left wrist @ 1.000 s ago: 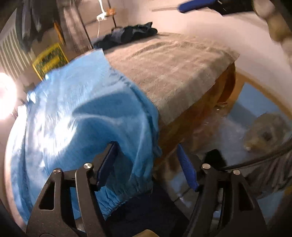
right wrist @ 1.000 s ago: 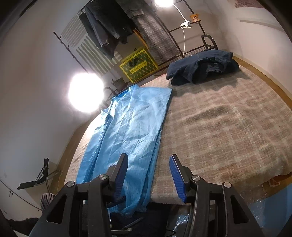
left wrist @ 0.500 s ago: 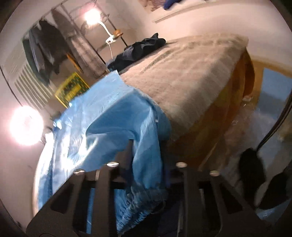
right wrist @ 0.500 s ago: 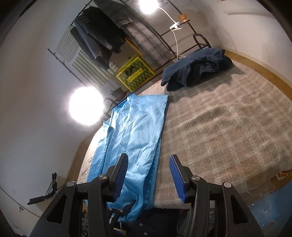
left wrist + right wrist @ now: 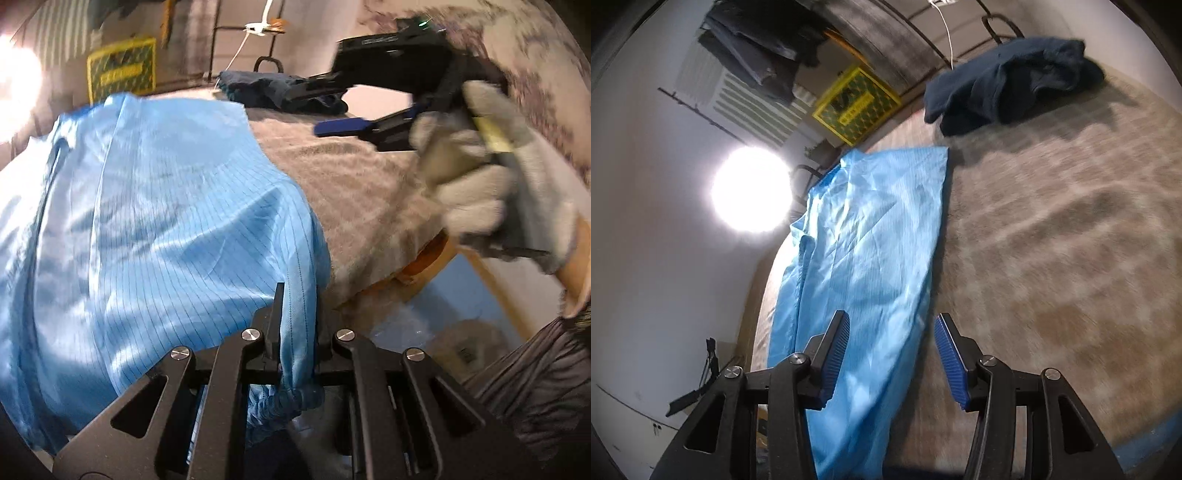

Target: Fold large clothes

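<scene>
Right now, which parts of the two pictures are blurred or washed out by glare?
Left wrist view: the gloved hand is smeared, and the lamp glares. Right wrist view: the lamp burns out white, and the blanket is streaked.

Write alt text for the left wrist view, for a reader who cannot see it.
The left gripper, whose jaws have just been closing, is shut on the cuffed end of a light blue garment that lies along a table under a grey-brown cloth. Upper right, a gloved hand holds the right gripper open above the cloth, near a dark blue garment.
</scene>
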